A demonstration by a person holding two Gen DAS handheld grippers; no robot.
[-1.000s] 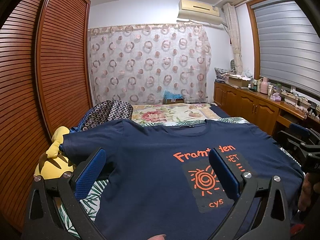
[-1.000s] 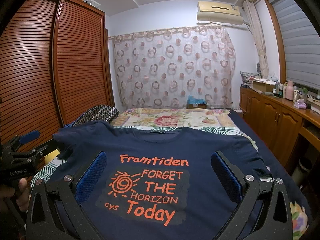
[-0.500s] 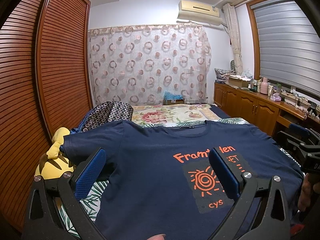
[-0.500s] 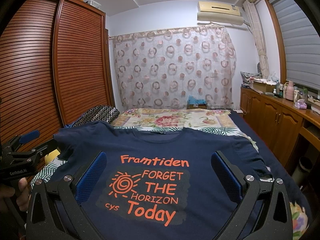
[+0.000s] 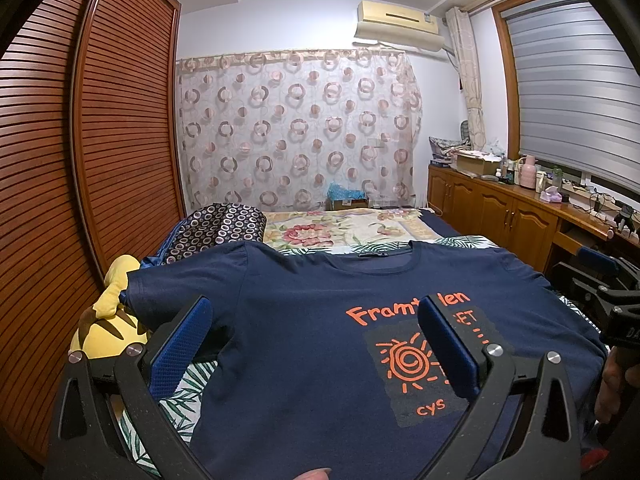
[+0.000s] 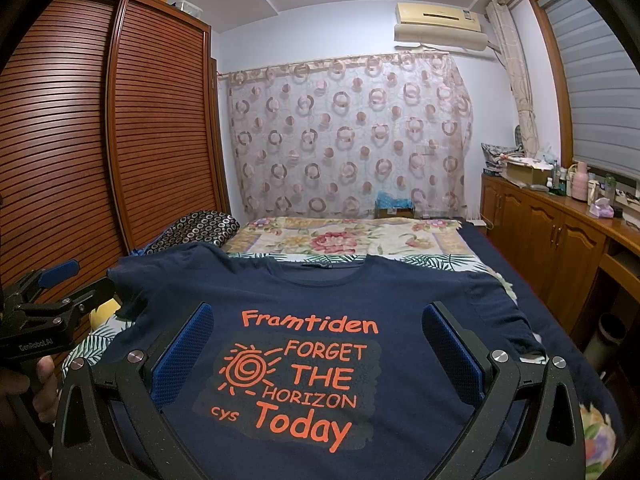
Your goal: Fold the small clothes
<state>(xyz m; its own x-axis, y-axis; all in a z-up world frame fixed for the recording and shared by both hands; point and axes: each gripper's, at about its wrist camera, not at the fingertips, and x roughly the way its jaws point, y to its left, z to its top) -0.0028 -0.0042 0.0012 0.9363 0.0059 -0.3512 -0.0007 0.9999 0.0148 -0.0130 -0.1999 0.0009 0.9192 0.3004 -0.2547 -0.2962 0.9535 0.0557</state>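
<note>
A navy T-shirt (image 5: 304, 320) with an orange sun and text print lies flat, face up, on the bed, collar away from me. It also shows in the right wrist view (image 6: 400, 292). My left gripper (image 5: 314, 322) is open and empty, held above the shirt's left half. My right gripper (image 6: 318, 328) is open and empty, above the print. Each gripper shows at the edge of the other's view: the right one (image 5: 600, 280) and the left one (image 6: 44, 284).
The bed (image 6: 352, 236) has a floral cover and a leaf-print sheet. A yellow plush toy (image 5: 108, 320) and a dark ring-patterned pillow (image 5: 220, 228) lie at the left. A slatted wardrobe (image 5: 80, 160) stands left; a wooden cabinet (image 6: 560, 248) with clutter runs along the right.
</note>
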